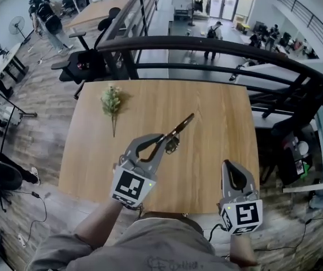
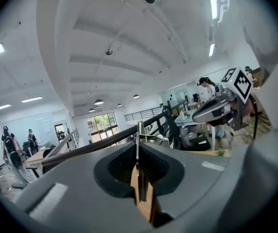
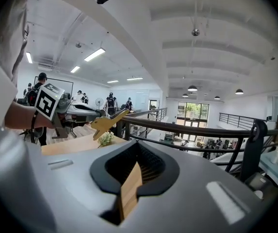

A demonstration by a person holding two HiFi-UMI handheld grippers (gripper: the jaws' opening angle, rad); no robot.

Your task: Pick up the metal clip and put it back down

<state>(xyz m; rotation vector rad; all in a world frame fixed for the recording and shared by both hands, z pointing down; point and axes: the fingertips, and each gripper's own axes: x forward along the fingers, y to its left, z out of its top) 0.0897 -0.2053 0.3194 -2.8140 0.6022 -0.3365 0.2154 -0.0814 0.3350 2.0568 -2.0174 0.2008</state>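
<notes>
Left gripper (image 1: 162, 138) has its jaws clamped on one end of the metal clip (image 1: 179, 127), which juts forward above the wooden worktop (image 1: 218, 109). Right gripper (image 1: 227, 165) rests at the near edge, jaws together, empty.

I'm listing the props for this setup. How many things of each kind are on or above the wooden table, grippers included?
Grippers: 2, the left gripper and the right gripper
Metal clip: 1, held in the left gripper
Flower sprig: 1
Total: 4
</notes>
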